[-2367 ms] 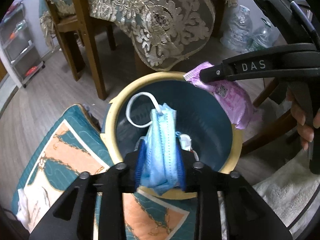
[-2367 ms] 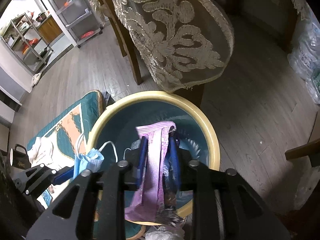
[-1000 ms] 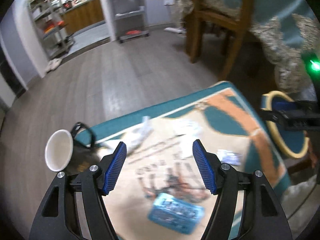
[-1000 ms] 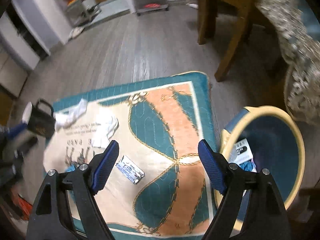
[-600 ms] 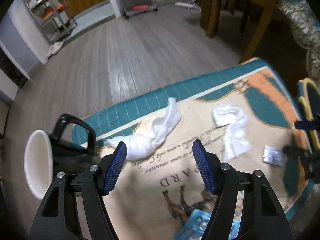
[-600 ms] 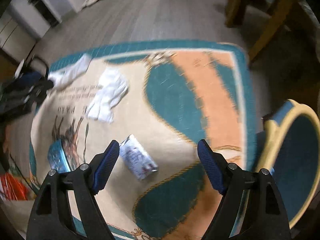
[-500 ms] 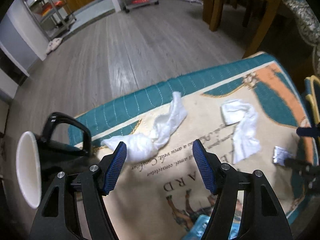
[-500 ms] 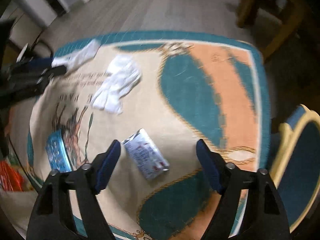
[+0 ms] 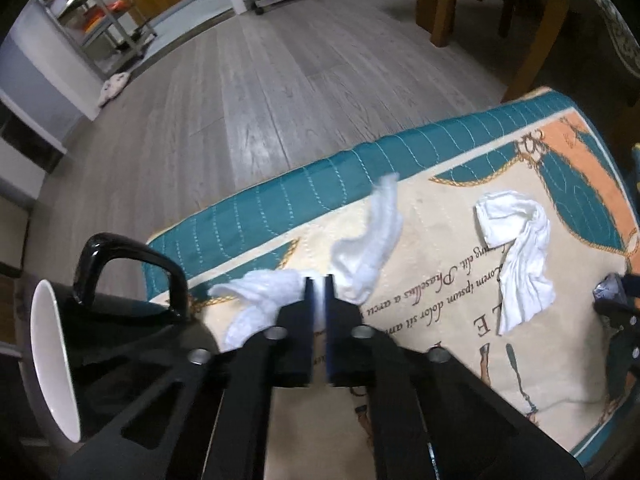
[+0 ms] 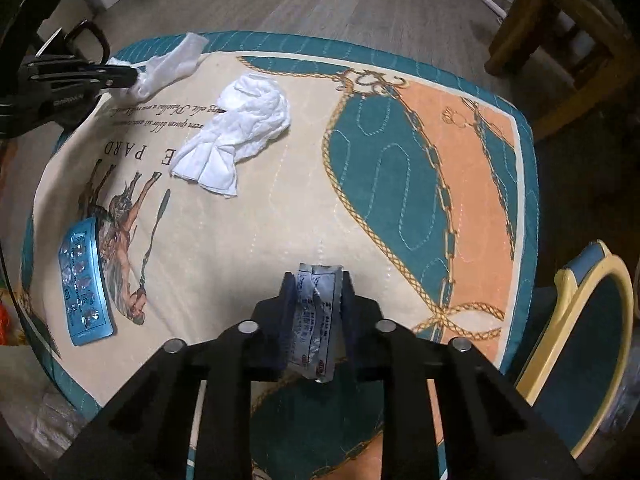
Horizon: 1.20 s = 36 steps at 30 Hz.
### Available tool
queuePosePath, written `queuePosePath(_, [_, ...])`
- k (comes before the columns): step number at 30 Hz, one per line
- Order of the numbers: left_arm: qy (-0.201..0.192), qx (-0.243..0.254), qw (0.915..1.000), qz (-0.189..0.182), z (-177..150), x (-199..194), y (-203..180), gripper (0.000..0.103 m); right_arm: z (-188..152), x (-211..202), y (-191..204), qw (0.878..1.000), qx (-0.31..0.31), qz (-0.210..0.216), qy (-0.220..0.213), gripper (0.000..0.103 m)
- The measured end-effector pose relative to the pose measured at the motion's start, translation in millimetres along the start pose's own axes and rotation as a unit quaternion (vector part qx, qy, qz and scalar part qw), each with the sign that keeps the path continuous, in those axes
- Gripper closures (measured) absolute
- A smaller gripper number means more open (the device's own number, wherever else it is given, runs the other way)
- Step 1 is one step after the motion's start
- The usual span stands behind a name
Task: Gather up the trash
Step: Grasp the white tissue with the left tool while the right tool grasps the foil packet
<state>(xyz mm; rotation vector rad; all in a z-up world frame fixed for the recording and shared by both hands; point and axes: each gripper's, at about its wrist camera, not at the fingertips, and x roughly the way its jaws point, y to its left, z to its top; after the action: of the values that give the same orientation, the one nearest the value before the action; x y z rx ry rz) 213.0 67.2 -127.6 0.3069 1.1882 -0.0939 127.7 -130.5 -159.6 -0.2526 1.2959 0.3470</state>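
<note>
My left gripper (image 9: 318,282) is shut on the middle of a twisted white tissue (image 9: 368,256) lying on the patterned mat (image 9: 460,216); the right wrist view shows the same gripper (image 10: 134,76) and tissue (image 10: 172,64) at the far left. My right gripper (image 10: 318,280) points down at the mat, its jaws closing on a crumpled silver packet (image 10: 318,312) that stands between the pads. A second white tissue (image 10: 244,128) lies loose on the mat between the two grippers. The yellow-rimmed teal bin (image 10: 568,280) stands off the mat's right edge.
A black mug (image 9: 120,344) with a white inside lies on its side just left of my left gripper. A blue blister pack (image 10: 84,276) rests on the mat's left part. Wooden chair legs (image 9: 536,40) stand beyond the mat on grey plank floor.
Both grippers came down onto the mat and closed. The left one took hold of the twisted tissue, the right one the silver packet.
</note>
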Motion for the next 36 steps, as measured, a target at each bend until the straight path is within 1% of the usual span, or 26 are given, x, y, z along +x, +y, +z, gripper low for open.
queuePosePath(6, [-0.014,0.004,0.9997,-0.017,-3.3,-9.3,0.1,0.102,-7.4,-19.3,-10.5,1.0,0.022,0.011,-0.017,0.093])
queuePosePath(7, [-0.015,0.01,0.9998,-0.01,-2.6,-8.4,-2.1,0.101,-8.2,-21.7,-12.9,0.999,0.029,0.014,-0.015,0.093])
queuePosePath(8, [-0.018,0.012,0.9998,-0.004,-2.1,-9.1,-4.7,0.093,-9.5,-23.1,-16.2,0.999,0.038,0.018,-0.013,0.093])
queuePosePath(9, [-0.019,0.013,0.9997,-0.001,-0.9,-7.7,-5.8,0.078,-10.5,-25.0,-18.8,0.999,0.046,0.021,-0.013,0.092])
queuePosePath(10, [-0.018,0.012,0.9998,-0.003,0.4,-6.6,-7.5,0.069,-11.7,-27.0,-21.4,0.998,0.054,0.028,-0.013,0.09])
queuePosePath(11, [-0.015,0.012,0.9998,-0.004,1.0,-4.5,-8.8,0.055,-10.4,-27.3,-23.9,0.997,0.061,0.035,-0.011,0.088])
queuePosePath(12, [-0.013,0.014,0.9998,-0.003,1.5,-2.8,-9.8,0.053,-12.7,-27.1,-26.4,0.996,0.071,0.046,-0.002,0.075])
queuePosePath(13, [-0.009,0.02,0.9998,0.0,2.0,0.3,-12.0,0.053,-15.3,-26.6,-26.6,0.996,0.071,0.048,0.001,0.064])
queuePosePath(15, [0.007,0.031,0.9995,0.01,2.3,7.8,-15.4,0.053,-19.1,-25.6,-24.8,0.998,0.054,0.032,0.007,0.061])
queuePosePath(17, [0.02,0.045,0.9983,0.032,2.7,16.5,-17.6,0.053,-23.0,-21.2,-24.1,0.998,0.047,0.022,0.023,0.06])
queuePosePath(18, [0.021,0.048,0.9979,0.037,3.6,19.1,-17.1,0.053,-22.0,-20.6,-23.1,0.998,0.047,0.019,0.029,0.06])
queuePosePath(20, [0.022,0.042,0.9982,0.037,4.4,20.5,-14.9,0.053,-24.5,-16.3,-23.5,0.998,0.041,0.012,0.039,0.06])
queuePosePath(21, [0.023,0.036,0.9984,0.037,5.7,20.9,-13.3,0.058,-24.7,-13.7,-24.2,0.998,0.039,0.008,0.041,0.06])
queuePosePath(22, [0.024,0.035,0.9982,0.041,6.0,20.4,-13.5,0.066,-24.3,-9.9,-21.3,0.998,0.036,0.007,0.041,0.061])
queuePosePath(23, [0.024,0.035,0.9979,0.048,6.5,19.6,-12.9,0.082,-24.4,-10.3,-18.9,0.999,0.026,-0.001,0.038,0.063])
queuePosePath(24, [0.023,0.034,0.9981,0.045,6.3,18.0,-12.2,0.084,-24.6,-10.2,-17.6,0.999,0.017,-0.008,0.037,0.073])
queuePosePath(25, [0.021,0.032,0.9986,0.036,6.4,14.7,-11.9,0.085,-25.2,-11.0,-15.4,0.999,0.006,-0.015,0.034,0.073])
queuePosePath(27, [0.015,0.038,0.9986,0.034,6.8,8.2,-13.2,0.086,-25.9,-12.0,-14.7,0.999,0.004,-0.008,0.036,0.073])
queuePosePath(30, [-0.001,0.033,0.9992,0.022,6.5,-10.2,-15.4,0.086,-25.8,-20.3,-15.3,1.0,0.005,-0.006,0.025,0.073])
queuePosePath(32, [-0.013,0.036,0.9991,0.019,5.7,-23.3,-15.8,0.086,-26.8,-33.2,-18.5,1.0,0.013,-0.006,0.012,0.073])
queuePosePath(34, [-0.023,0.036,0.9991,0.006,5.5,-38.5,-21.1,0.086,-24.4,-39.8,-17.9,1.0,0.025,-0.003,0.002,0.073])
queuePosePath(36, [-0.036,0.036,0.9987,-0.007,4.5,-57.8,-27.2,0.086,-23.7,-57.8,-27.3,0.999,0.037,-0.003,-0.01,0.073])
